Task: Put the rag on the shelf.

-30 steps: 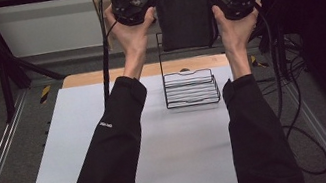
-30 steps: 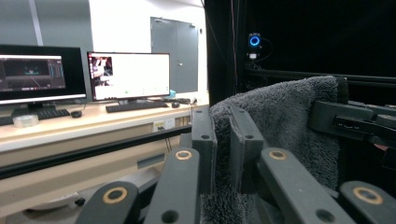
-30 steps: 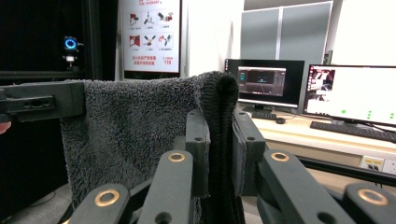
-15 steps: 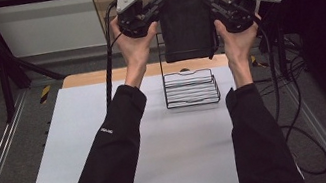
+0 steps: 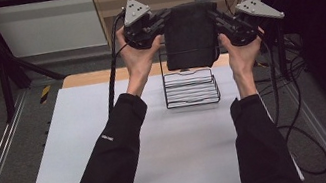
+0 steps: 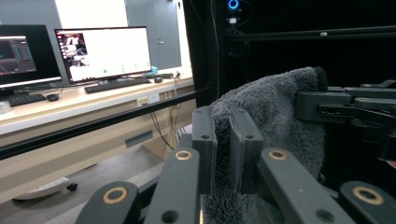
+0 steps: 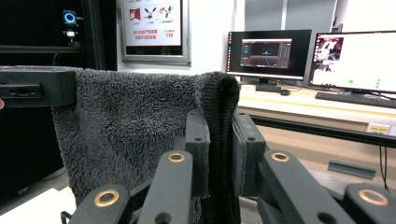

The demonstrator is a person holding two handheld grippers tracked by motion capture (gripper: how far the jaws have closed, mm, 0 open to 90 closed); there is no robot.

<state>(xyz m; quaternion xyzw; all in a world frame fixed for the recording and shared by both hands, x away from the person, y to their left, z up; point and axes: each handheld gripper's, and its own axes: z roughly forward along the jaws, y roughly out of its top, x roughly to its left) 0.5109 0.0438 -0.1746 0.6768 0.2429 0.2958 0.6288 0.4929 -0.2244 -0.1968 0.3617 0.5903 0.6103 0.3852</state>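
- The towel (image 5: 190, 36), dark grey and folded, hangs in the air stretched flat between the two claws, above the far edge of the desk (image 5: 160, 143).
- Its top edge runs level from one claw to the other; the loose body drops straight down from that edge.
- The wire rack (image 5: 191, 89) stands on the desk just below the towel's lower hem; its tall upright frame rises behind the hem, partly hidden by the cloth.
- So the coming move is likely straight down: the towel's long edge lies roughly parallel to the rack's width, and the cloth looks about centred over it.
- The left claw (image 6: 223, 140) is clamped on the towel's left top corner, jaws nearly together with only the pile between them.
- The right claw (image 7: 219, 135) is clamped the same way on the right top corner, pinching a thicker folded edge.
- Both claws sit at much the same height and equally near the rack, one to each side; neither has the shorter path.
- What could get in the way is the rack's upright frame: the hem may catch on it if the cloth swings.
- The rest of the desk bears nothing near the rack; cables (image 5: 299, 98) trail off its right side, well apart.
- Beyond the desk, the gripper views show monitors (image 6: 103, 49) on a far counter.
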